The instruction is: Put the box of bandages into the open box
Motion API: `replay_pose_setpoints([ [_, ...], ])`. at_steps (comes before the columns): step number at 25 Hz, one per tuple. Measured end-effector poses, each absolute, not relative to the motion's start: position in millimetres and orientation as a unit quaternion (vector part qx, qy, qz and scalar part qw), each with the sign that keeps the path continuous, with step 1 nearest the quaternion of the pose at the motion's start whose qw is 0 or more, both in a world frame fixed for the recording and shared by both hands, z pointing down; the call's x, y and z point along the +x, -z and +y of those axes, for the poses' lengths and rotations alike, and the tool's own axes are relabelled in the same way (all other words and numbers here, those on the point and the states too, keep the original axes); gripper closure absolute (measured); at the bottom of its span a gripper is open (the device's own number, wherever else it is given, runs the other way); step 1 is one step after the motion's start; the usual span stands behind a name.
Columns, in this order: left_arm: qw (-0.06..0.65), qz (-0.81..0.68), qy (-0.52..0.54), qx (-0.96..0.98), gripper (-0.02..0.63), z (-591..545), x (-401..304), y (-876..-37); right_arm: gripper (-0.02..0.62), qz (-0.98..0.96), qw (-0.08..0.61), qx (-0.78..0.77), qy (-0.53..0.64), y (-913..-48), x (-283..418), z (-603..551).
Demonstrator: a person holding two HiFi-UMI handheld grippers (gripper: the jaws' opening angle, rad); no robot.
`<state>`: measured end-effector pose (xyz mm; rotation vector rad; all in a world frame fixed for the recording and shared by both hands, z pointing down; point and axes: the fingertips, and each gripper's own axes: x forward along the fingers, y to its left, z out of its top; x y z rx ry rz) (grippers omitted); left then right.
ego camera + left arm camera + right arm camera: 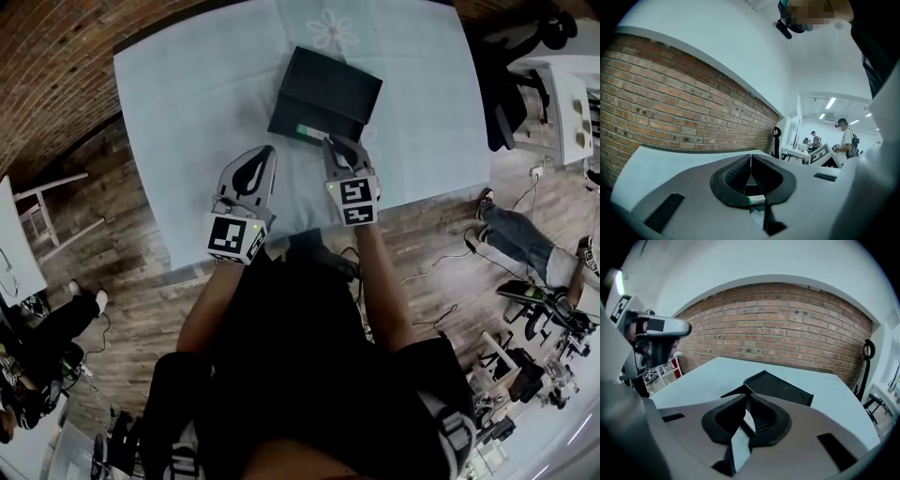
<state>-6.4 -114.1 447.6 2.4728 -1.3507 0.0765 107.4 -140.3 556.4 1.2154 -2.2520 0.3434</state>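
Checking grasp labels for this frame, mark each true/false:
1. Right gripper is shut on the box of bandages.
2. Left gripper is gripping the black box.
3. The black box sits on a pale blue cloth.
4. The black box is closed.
1. The right gripper is shut on the box of bandages. True: a thin pale box sits edge-on between its jaws.
2. The left gripper is gripping the black box. False: its jaws are together with nothing between them.
3. The black box sits on a pale blue cloth. True.
4. The black box is closed. False: it stands open, and its inside shows in the right gripper view.
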Motion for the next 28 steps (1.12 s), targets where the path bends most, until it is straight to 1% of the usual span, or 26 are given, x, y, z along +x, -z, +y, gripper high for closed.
replay_pose_setpoints([
  [5,0.143,-0.471,-0.023,0.870,0.574,-104,-5,-434,0.557,-0.837,0.220,0.480,-0.148,-527,110,-130],
  [10,0.139,-0.471,-0.015,0.871,0.574,-97,-11,-423,0.561,-0.835,0.150,0.506,-0.154,-491,109,-121],
  [16,0.140,-0.476,-0.007,0.868,0.574,-86,-23,-410,0.561,-0.822,0.099,0.538,-0.154,-454,116,-99],
  [20,0.144,-0.478,-0.004,0.866,0.574,-79,-27,-405,0.562,-0.821,0.078,0.541,-0.164,-441,116,-81],
  [28,0.142,-0.467,-0.005,0.873,0.574,-63,-20,-402,0.566,-0.834,0.064,0.526,-0.155,-425,105,-60],
])
